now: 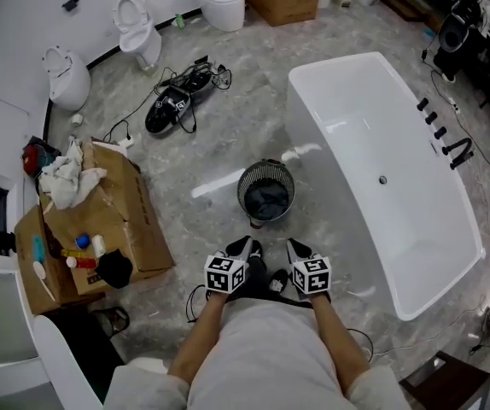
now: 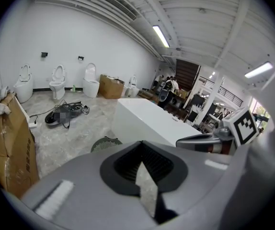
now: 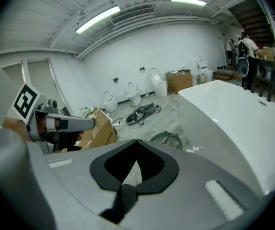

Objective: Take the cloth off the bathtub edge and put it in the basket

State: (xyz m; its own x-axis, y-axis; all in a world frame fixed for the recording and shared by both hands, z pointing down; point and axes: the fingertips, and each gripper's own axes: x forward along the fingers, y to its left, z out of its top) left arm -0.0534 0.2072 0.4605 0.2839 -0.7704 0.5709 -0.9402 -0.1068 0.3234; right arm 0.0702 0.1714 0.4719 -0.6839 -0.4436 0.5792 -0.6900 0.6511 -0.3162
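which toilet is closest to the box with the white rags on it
The leftmost toilet, just beyond that box in the head view. The other toilets stand farther right, past the black cables on the floor.

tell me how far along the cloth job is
Done: a dark cloth lies inside the basket, and the bathtub rim is bare. In hand: nothing. The left gripper and right gripper are both shut and empty, close to the person's body. Left: nothing that shows, so the job looks finished.
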